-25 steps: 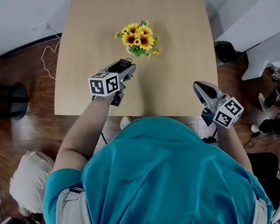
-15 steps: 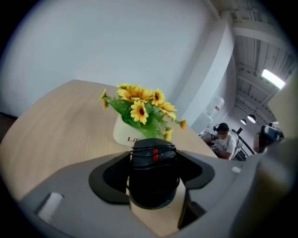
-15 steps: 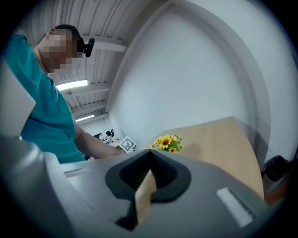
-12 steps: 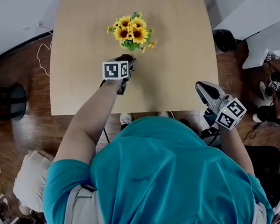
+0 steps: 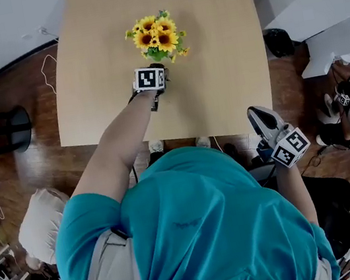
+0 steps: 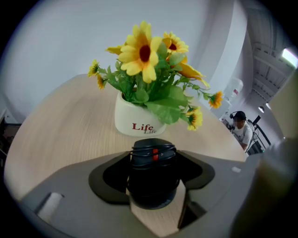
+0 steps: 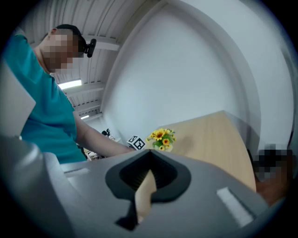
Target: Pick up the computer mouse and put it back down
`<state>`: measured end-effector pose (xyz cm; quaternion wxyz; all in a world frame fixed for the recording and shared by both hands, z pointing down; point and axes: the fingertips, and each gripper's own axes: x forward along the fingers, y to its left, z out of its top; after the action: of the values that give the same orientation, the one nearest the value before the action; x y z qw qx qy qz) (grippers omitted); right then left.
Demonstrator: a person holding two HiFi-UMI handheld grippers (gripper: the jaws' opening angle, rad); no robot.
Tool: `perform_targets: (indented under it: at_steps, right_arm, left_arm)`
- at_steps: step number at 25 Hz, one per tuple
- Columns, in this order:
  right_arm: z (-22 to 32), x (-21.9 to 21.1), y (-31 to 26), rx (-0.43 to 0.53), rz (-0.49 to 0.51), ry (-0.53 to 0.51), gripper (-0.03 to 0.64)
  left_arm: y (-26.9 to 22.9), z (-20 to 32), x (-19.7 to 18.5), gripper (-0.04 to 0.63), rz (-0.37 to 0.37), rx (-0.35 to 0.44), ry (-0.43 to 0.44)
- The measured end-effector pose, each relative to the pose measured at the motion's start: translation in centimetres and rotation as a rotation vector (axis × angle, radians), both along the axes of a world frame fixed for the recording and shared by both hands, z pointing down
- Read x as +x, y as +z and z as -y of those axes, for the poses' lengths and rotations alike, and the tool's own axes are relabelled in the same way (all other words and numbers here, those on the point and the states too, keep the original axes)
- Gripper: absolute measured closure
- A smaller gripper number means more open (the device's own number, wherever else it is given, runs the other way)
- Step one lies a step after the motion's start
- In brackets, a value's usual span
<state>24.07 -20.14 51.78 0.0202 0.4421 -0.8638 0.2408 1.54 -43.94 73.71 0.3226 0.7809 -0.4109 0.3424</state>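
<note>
**Flowers block the way, bare table all round**

The flower pot (image 6: pixel 139 121) stands in the middle of the table (image 5: pixel 228 59), just in front of the left gripper (image 6: pixel 153 167). Its flowers (image 6: pixel 144 51) and leaves stick out wide, so there is no way straight ahead. The table top is bare on the left, the right and the near side. A gripper can pass there.

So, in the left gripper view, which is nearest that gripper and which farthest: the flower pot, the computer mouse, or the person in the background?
1. The computer mouse, between the jaws.
2. The white flower pot, just behind it, centre.
3. The person, far back on the right.
</note>
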Motion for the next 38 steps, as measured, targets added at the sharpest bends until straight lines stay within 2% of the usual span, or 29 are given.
perform_targets:
  at_steps: [7,11,14,19,23,24,26,28,31,38]
  right_arm:
    - [-0.8,0.8,0.4,-0.011,0.006,0.018,0.617]
    - [-1.1,1.1,0.4,-0.014,0.009,0.027,0.617]
    - [-1.1,1.1,0.5,-0.018,0.011,0.027,0.617]
    - [-1.0,0.7,0.6,-0.021,0.010,0.017,0.617]
    - [-0.7,0.2,0.4,-0.016,0.011,0.007,0.617]
    - [-0.7,0.2,0.4,-0.015,0.011,0.005,0.617]
    - [-0.7,0.1,0.2,-0.013,0.009,0.002,0.617]
    - [-0.6,0.0,0.2,-0.012,0.008,0.000,0.617]
    - [-0.3,-0.3,0.0,-0.004,0.010,-0.008,0.617]
    - [0.4,-1.0,-0.5,0.022,0.016,-0.022,0.617]
  left_arm:
    - [2.1,0.4,-0.8,0.282,0.079,-0.009,-0.020]
    - [2.0,0.7,-0.4,0.282,0.077,-0.007,-0.037]
    - [1.8,0.9,-1.1,0.281,0.105,0.007,-0.053]
    - [2.6,0.8,-0.2,0.279,0.087,0.018,-0.027]
    - [2.1,0.6,-0.7,0.278,0.119,0.018,-0.021]
    - [2.1,0.3,-0.5,0.262,0.107,0.009,-0.015]
    - [2.1,-0.5,0.9,0.203,0.018,-0.023,0.015]
    - [1.8,-0.5,1.6,0.141,-0.033,-0.008,0.047]
    - [1.3,-0.7,1.9,0.094,-0.094,0.008,0.068]
    - [-1.3,-0.7,0.8,0.092,-0.202,0.075,0.060]
